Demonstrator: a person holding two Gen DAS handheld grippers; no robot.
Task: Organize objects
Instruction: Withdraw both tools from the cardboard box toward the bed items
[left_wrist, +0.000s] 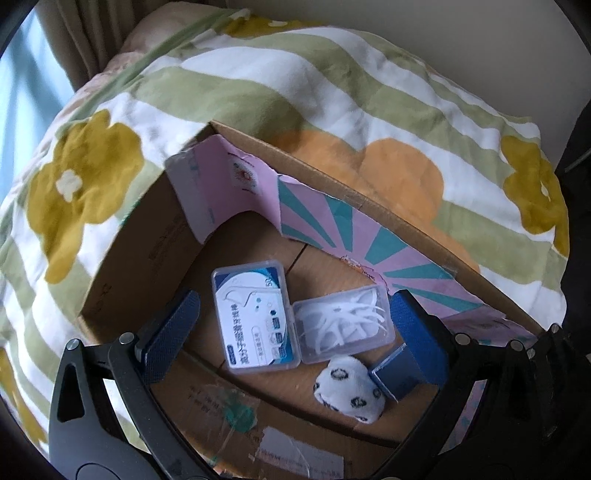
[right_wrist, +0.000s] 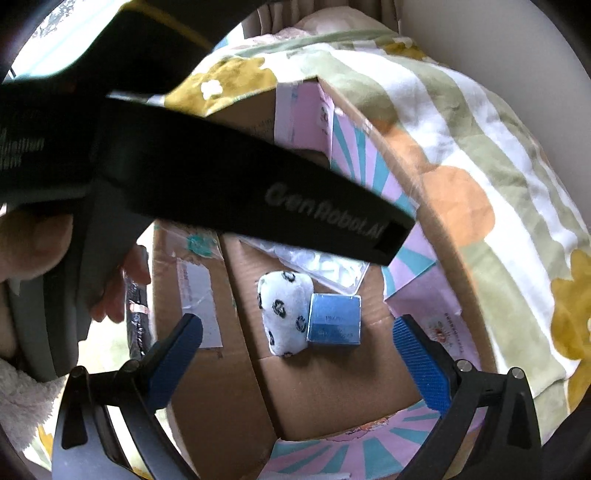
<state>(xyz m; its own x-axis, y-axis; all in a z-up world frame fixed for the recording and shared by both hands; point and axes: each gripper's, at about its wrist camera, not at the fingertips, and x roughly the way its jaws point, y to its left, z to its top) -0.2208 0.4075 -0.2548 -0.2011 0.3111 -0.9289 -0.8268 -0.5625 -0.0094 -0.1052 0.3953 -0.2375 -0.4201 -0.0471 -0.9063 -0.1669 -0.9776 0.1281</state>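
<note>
An open cardboard box (left_wrist: 122, 266) lies on a flowered quilt. Inside it lie an open clear floss-pick case (left_wrist: 258, 317) with white picks (left_wrist: 343, 317) in its other half, a white spotted pouch (left_wrist: 351, 387) and a small blue box (left_wrist: 395, 373). My left gripper (left_wrist: 295, 325) is open and empty, its fingers either side of the case. My right gripper (right_wrist: 299, 343) is open and empty above the pouch (right_wrist: 284, 314) and blue box (right_wrist: 334, 321). The left gripper's black body (right_wrist: 221, 181) crosses the right wrist view and hides most of the case.
Pink and teal flaps (left_wrist: 332, 221) line the box's far wall. The green, white and yellow quilt (left_wrist: 332, 96) surrounds the box (right_wrist: 332, 387). A curtain and window (left_wrist: 22, 92) stand at the far left. A hand (right_wrist: 33, 243) holds the left gripper.
</note>
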